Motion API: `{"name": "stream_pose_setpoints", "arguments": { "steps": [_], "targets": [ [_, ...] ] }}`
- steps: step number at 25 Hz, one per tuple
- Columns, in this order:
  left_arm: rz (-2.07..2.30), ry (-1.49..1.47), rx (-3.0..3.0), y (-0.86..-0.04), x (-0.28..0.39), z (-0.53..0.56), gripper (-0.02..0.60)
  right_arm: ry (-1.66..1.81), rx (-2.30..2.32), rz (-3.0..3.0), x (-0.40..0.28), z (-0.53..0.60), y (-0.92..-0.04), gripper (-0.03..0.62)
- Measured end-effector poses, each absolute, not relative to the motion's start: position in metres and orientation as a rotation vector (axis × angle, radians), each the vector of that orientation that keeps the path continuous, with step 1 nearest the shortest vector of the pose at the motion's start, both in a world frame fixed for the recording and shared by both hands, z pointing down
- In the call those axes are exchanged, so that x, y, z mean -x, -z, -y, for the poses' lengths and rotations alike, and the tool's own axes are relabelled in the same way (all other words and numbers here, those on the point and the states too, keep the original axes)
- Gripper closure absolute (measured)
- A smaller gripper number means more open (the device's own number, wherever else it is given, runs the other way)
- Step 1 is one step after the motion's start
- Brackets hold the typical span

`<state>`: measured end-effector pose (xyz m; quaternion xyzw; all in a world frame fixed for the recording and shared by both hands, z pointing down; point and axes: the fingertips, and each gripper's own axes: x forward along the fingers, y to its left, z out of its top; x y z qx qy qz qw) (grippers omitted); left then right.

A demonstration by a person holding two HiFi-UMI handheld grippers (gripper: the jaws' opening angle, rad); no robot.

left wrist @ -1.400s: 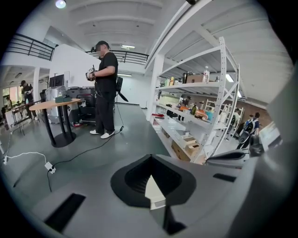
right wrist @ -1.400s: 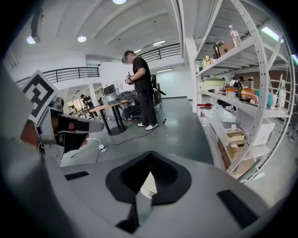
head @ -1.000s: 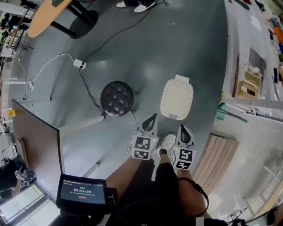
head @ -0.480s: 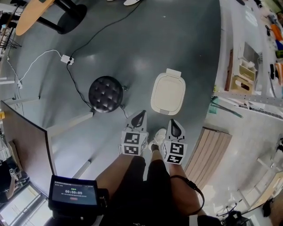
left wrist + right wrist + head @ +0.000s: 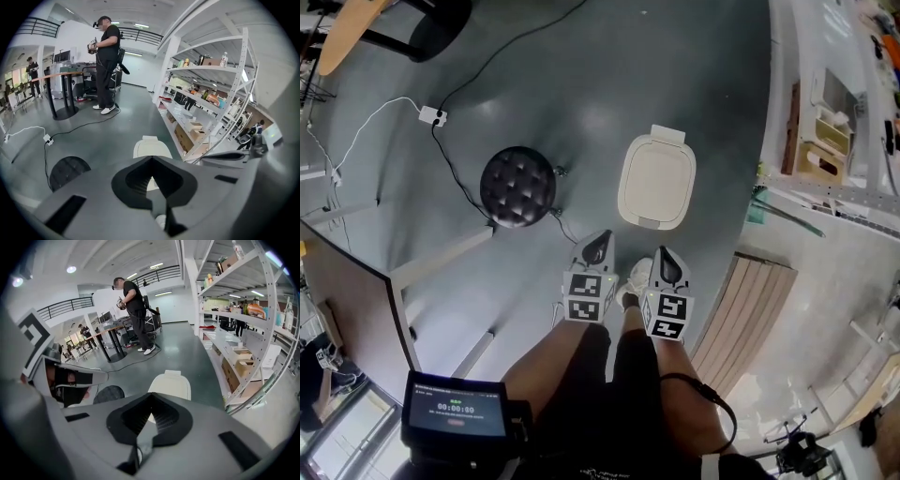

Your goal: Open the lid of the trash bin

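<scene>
Trash bin lid (image 5: 657, 183) lies down ahead of my left gripper (image 5: 597, 246) and right gripper (image 5: 667, 262), both closed on nothing; I judge closed tips may skid off its smooth rim.

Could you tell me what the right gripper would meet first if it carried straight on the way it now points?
Probably the closed trash bin lid: it sits dead ahead of the right gripper, nothing between, though depth is unclear.
</scene>
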<state>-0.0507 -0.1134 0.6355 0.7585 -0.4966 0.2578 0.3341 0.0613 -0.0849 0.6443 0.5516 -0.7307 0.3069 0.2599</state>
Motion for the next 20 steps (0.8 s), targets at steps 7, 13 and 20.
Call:
{"name": "stream_pose_setpoints", "arguments": {
  "steps": [7,13,20],
  "targets": [
    [1.299,-0.809,-2.068,-0.669,0.046,0.107,0.583,-0.836,-1.422,1.987,-0.054,0.09,-0.685,0.594],
    [1.298,-0.757,-1.973,-0.704,0.046,0.104,0.583,-0.853,-1.396,1.975,-0.057,0.08,-0.716,0.594],
    [1.316,-0.708,-1.896,-0.754,0.051,0.096,0.583,-0.897,-1.403,1.985,-0.048,0.063,-0.745,0.594]
  ]
}}
